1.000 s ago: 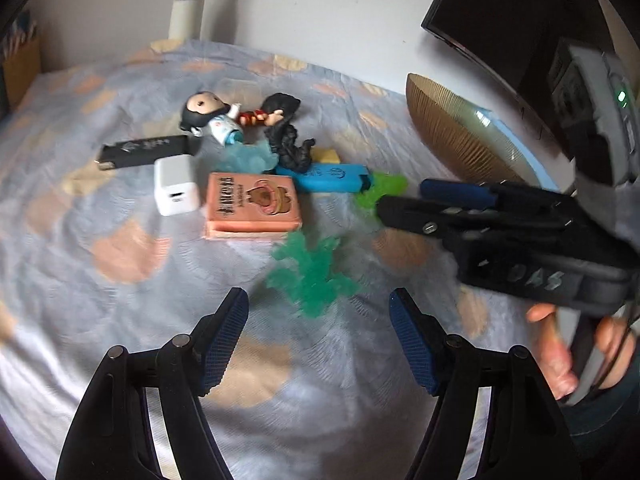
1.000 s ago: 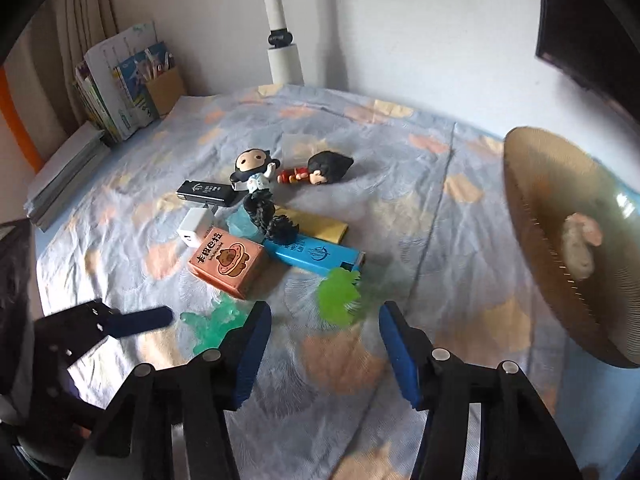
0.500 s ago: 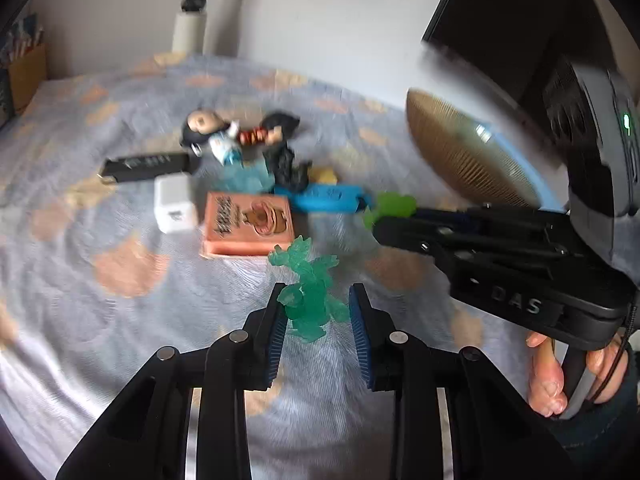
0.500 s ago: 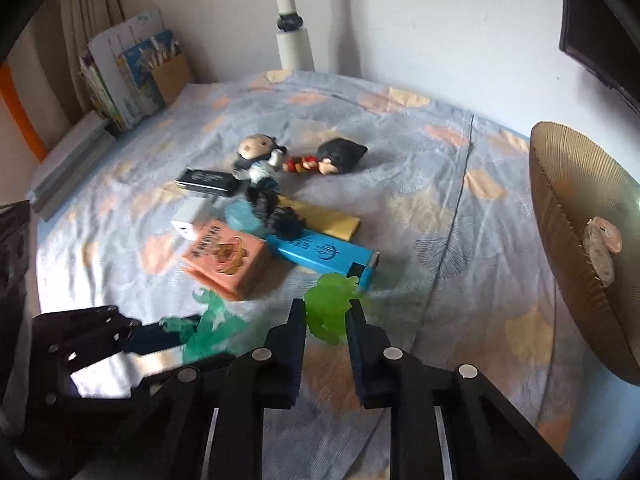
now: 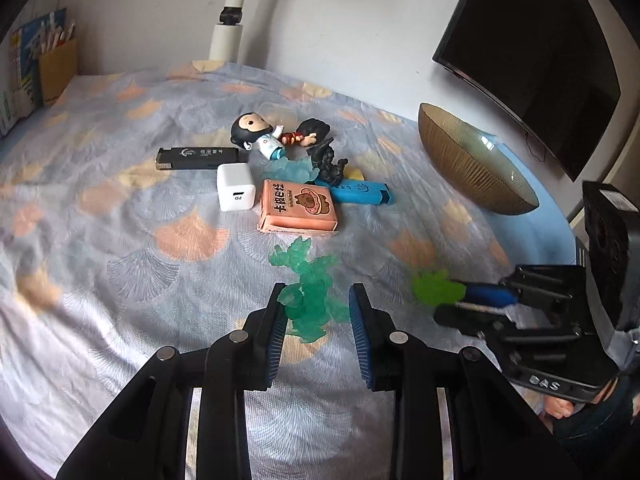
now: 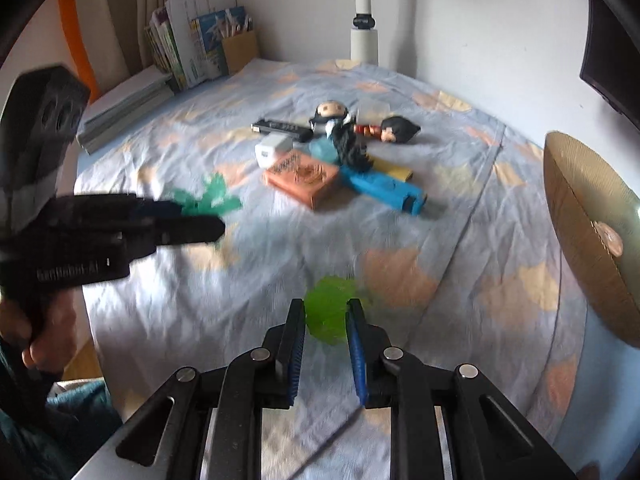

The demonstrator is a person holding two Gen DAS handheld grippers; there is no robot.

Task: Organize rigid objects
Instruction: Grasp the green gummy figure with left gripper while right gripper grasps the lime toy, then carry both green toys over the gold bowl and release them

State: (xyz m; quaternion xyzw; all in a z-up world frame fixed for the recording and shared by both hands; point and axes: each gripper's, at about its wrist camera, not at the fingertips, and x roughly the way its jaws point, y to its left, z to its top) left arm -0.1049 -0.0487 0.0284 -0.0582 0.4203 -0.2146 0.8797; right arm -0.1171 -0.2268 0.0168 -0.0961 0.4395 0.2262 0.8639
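Left gripper (image 5: pixel 316 312): jaws clenched on the teal figure (image 5: pixel 310 292), which sits right between the pads, its spiky top poking out past the tips. Table (image 5: pixel 120 240) with the patterned cloth lies beneath.

Ahead of the left jaws, in a cluster: orange box (image 5: pixel 298 208) nearest, just past the teal figure's top; white charger (image 5: pixel 236 188) touching-close on the box's left; black stick (image 5: pixel 198 159) beyond the charger; doll (image 5: pixel 256 134) lying farther back, a second dark-haired doll (image 5: pixel 310 134) next to it; black figure (image 5: pixel 330 160) upright-ish behind the box, over a pale blue crystal piece (image 5: pixel 290 168); blue lighter (image 5: pixel 362 192) to the box's right, a yellow bar (image 5: pixel 354 174) half hidden behind it.

Right of the left jaws: right gripper (image 6: pixel 326 320), jaws clenched on the green figure (image 6: pixel 328 312), blurred, held between the pads at the tips. In the left wrist view the green figure shows at the right gripper's blue tip, well short of the cluster.

Far right of both jaws: gold bowl (image 5: pixel 476 164), near the table edge, something small and pale inside it in the right wrist view, can't tell what. A hand (image 6: pixel 44 332) grips the left gripper's handle.
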